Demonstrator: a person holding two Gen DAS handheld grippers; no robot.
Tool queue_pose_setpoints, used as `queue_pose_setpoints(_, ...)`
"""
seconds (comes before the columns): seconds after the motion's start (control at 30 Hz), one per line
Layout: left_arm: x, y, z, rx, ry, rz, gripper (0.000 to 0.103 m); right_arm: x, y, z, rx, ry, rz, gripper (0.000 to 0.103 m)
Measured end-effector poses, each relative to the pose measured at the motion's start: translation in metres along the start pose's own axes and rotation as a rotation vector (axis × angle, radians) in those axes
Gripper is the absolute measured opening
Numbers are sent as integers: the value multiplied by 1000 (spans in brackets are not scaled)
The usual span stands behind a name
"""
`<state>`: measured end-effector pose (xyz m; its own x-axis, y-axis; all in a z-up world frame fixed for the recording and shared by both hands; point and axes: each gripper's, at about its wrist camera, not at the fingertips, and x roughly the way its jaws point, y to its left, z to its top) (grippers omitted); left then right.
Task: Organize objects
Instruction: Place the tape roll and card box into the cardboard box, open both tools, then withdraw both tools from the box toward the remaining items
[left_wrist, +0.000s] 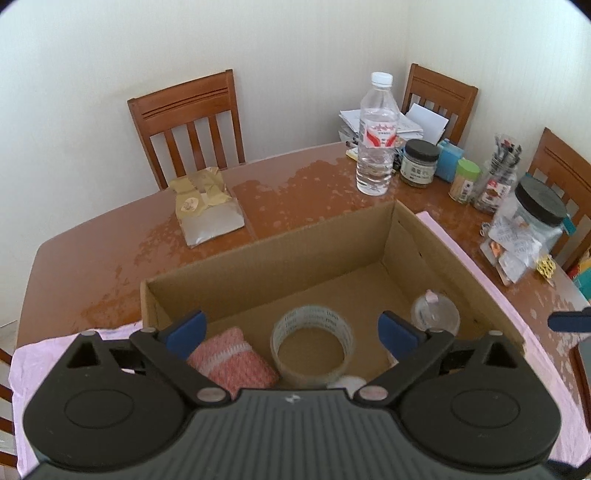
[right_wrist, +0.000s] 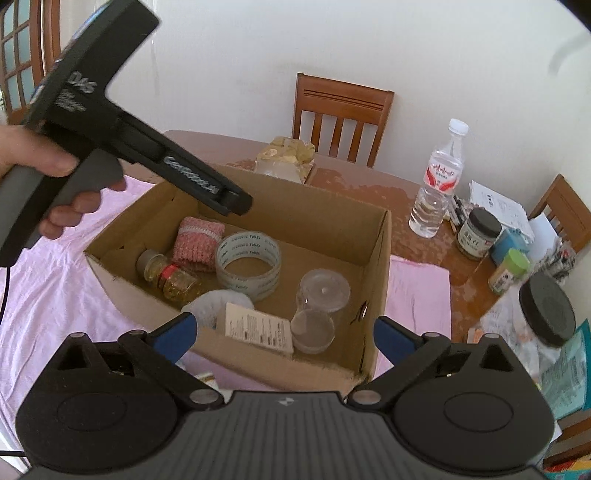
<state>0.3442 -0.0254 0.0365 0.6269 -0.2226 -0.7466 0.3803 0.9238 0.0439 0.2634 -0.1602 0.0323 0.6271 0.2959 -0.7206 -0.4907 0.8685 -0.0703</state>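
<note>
An open cardboard box (left_wrist: 258, 258) (right_wrist: 376, 266) sits on a pink cloth on the wooden table. Inside lie a clear tape roll (left_wrist: 312, 341) (right_wrist: 248, 264), a pink knitted pouch (left_wrist: 232, 363) (right_wrist: 199, 240), a small amber jar (right_wrist: 170, 275) on its side, clear plastic cups (right_wrist: 323, 291) (left_wrist: 436, 312), a white printed card box (right_wrist: 258, 326) and a white fluffy item (right_wrist: 212, 301). My left gripper (left_wrist: 293, 328) is open and empty above the box's near wall; its body (right_wrist: 122, 129) also shows in the right wrist view. My right gripper (right_wrist: 282, 332) is open and empty over the box's near corner.
On the table beyond the box are a gold-and-silver pouch (left_wrist: 207, 206), a water bottle (left_wrist: 376, 136) (right_wrist: 437, 184), several jars and containers (left_wrist: 419, 162) (right_wrist: 478, 232), a large black-lidded jar (left_wrist: 532, 221) (right_wrist: 546, 310) and papers. Wooden chairs (left_wrist: 188, 125) line the far side.
</note>
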Motion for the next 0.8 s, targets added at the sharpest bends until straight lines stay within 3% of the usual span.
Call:
queue_pose_setpoints(0.1,-12,-3,-16,-16,-1,33,99,-4,4,-15,10,3,-9,103)
queue_pose_setpoints(0.2,-24,-4,-31,-35,2,35,100,-8,6,-29,19,14,35,103)
queue_pose_setpoints(0.47,-51,-9,-69,-108,-10,53,100,-13,12,-67,25,28,20,103)
queue_pose_setpoints(0.8,-65,-24,-112,-129,-12,100,101,-15,14,-102,18,62,1,103)
